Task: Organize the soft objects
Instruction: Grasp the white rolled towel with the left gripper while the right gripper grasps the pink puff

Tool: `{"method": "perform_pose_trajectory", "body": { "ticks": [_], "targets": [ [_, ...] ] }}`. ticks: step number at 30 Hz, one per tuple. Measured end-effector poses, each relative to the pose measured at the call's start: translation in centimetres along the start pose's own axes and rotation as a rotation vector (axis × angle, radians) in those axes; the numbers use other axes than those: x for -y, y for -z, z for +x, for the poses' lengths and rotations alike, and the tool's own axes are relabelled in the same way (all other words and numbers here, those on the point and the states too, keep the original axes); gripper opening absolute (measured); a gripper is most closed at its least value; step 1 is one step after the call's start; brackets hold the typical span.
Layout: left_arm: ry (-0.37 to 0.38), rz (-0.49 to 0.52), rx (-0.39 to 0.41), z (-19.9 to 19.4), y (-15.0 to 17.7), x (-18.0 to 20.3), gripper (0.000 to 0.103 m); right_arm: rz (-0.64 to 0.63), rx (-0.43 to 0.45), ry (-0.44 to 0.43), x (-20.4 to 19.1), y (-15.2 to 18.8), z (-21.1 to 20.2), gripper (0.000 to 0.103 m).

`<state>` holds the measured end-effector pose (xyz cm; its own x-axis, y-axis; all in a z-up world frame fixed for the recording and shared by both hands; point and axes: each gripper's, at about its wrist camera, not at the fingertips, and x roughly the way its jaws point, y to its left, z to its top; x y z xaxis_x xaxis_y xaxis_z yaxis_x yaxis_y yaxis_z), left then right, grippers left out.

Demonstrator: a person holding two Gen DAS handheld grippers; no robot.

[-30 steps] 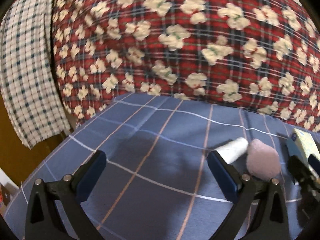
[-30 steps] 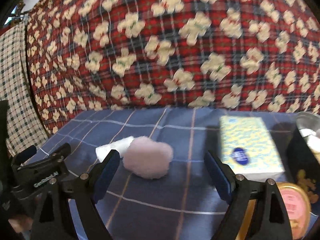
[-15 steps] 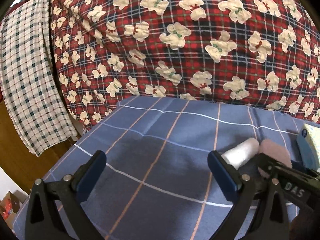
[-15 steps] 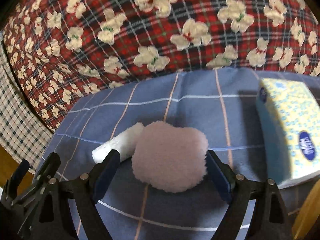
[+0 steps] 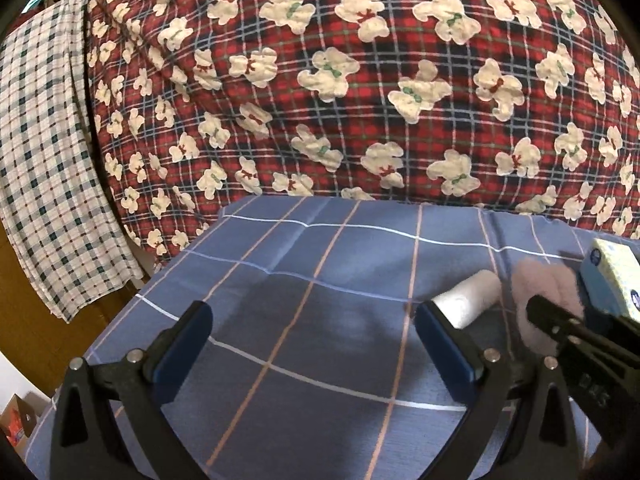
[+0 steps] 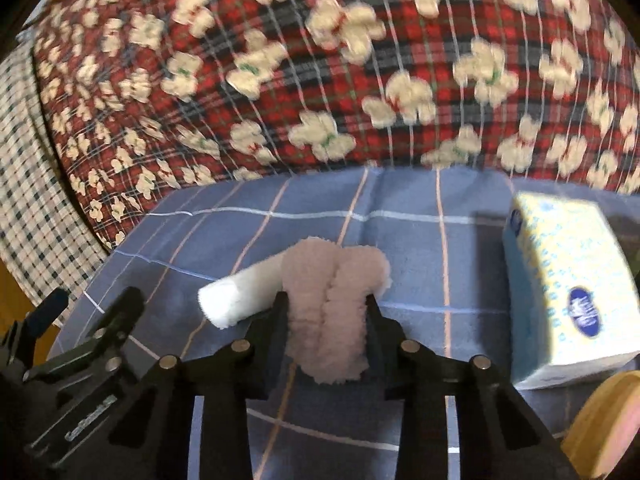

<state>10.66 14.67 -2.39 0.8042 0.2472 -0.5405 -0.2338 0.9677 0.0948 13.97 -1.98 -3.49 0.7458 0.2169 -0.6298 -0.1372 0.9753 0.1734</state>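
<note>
Fleecy pink puff [image 6: 330, 312] pinched, folded, in right gripper [image 6: 326, 308], jaws just closing; white roll [image 6: 240, 294] touching, probably drags along. Left gripper [image 5: 312, 344] wide, empty.

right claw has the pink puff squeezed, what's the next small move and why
Probably lift it straight up a little. The right claw has just been closing and now pinches the fluffy pink puff folded, and the white roll touches its left side, so dragging sideways could roll that.
</note>
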Motion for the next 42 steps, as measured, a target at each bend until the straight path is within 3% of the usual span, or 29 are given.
{"method": "perform_pose_trajectory", "body": {
  "ticks": [10,18,23,29,32,37,42],
  "targets": [
    [0.009,-0.002,-0.003,-0.1,0.1,0.0,0.103,-0.062,0.092,-0.029,0.3,0.9,-3.2,0.037],
    [0.09,-0.015,-0.053,0.4,-0.2,0.0,0.103,-0.16,0.159,-0.022,0.9,2.3,-6.2,0.037],
    [0.19,0.065,-0.086,1.1,-0.2,2.3,0.103,-0.151,0.184,-0.051,1.5,2.3,-7.2,0.037],
    [0.192,0.24,-0.1,2.7,-1.2,6.8,0.101,-0.116,0.197,-0.05,2.1,2.0,-7.4,0.037],
    [0.233,0.266,-0.146,3.9,-1.8,8.3,0.095,-0.092,0.196,-0.048,2.6,1.9,-7.3,0.037],
    [0.25,0.294,-0.247,6.8,-1.4,10.2,0.07,-0.07,0.187,-0.055,3.0,1.8,-7.2,0.037],
    [0.262,0.266,-0.262,7.1,-1.5,10.0,0.058,-0.072,0.184,-0.06,2.9,1.8,-7.1,0.037]
  ]
}}
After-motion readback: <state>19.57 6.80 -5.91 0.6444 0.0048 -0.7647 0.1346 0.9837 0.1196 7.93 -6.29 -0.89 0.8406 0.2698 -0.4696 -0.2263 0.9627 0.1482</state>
